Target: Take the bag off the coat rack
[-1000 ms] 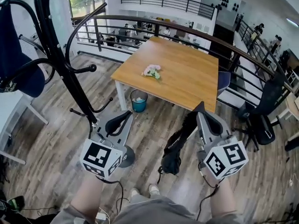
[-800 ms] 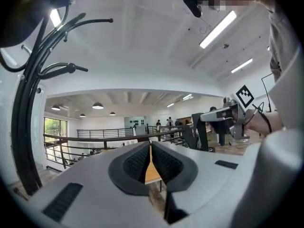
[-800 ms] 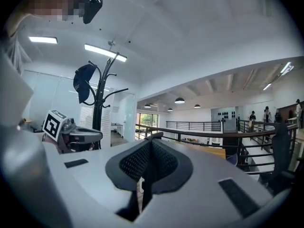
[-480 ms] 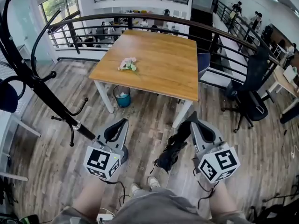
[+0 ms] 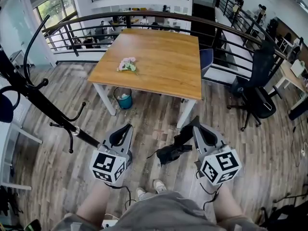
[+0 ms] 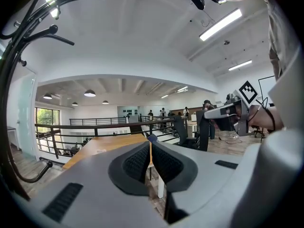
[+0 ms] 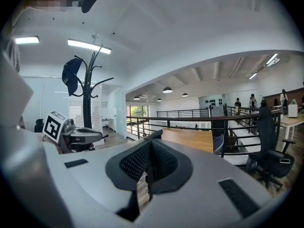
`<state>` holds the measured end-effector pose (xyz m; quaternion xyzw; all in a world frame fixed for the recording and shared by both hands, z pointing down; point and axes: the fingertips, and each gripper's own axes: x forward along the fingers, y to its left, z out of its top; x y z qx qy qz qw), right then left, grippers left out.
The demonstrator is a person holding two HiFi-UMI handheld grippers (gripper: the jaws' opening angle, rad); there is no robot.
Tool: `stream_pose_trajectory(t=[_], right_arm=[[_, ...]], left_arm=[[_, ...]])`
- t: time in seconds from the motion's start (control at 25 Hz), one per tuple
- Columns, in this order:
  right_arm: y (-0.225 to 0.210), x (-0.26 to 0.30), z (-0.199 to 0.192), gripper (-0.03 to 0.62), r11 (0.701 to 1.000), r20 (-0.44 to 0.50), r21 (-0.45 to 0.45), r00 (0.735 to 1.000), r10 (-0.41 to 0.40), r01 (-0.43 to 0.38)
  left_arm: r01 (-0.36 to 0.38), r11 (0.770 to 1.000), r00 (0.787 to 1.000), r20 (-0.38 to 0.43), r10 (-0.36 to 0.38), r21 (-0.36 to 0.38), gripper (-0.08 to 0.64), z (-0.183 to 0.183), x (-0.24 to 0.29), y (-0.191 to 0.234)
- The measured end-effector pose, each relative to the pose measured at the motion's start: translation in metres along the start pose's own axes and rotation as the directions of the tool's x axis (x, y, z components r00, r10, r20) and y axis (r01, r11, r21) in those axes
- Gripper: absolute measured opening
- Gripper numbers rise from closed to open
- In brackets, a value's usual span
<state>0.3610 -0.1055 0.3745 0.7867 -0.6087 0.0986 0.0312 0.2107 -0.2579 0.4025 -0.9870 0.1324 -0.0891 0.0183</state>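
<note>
A black bag (image 5: pixel 174 147) hangs by its strap below my right gripper (image 5: pixel 196 124), clear of the coat rack (image 5: pixel 33 100). That gripper is shut on the strap, and in the right gripper view a dark strip (image 7: pixel 155 135) shows pinched between the closed pads. My left gripper (image 5: pixel 126 128) is shut with nothing in it, beside the rack's lower pole. Its pads (image 6: pixel 137 159) meet in the left gripper view. The black rack (image 7: pixel 88 94) stands at the left and carries a dark blue cap (image 7: pixel 71 76).
A wooden table (image 5: pixel 159 57) stands ahead with a small bunch of flowers (image 5: pixel 126 65) on it and a blue bin (image 5: pixel 124 100) beneath. A curved black railing (image 5: pixel 144 16) runs behind it. A black office chair (image 5: pixel 257 97) stands at the right. The floor is wood plank.
The view has swung so that the coat rack slid to the left edge. The bag has swung up and left under the right gripper. Both grippers stay shut.
</note>
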Motion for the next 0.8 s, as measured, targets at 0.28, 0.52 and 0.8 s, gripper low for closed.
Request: stream_pose_trajectory(t=[0.28, 0.52, 0.8], right_arm=[[-0.005, 0.002, 0.003, 0.031, 1.0, -0.006, 0.003, 1.0, 0.0, 0.0], [-0.007, 0.0, 0.004, 0.031, 1.0, -0.011, 0.0, 1.0, -0.008, 0.008], [-0.011, -0.003, 0.003, 0.031, 1.0, -0.021, 0.006, 1.0, -0.015, 0.015]], left_arm=[[-0.007, 1.0, 1.0, 0.006, 0.007, -0.003, 0.028, 0.009, 0.001, 0.004], [-0.009, 1.0, 1.0, 0.007, 0.009, -0.003, 0.028, 0.01, 0.001, 0.006], [0.0, 1.0, 1.0, 0.007, 0.0, -0.005, 0.028, 0.011, 0.005, 0.003]])
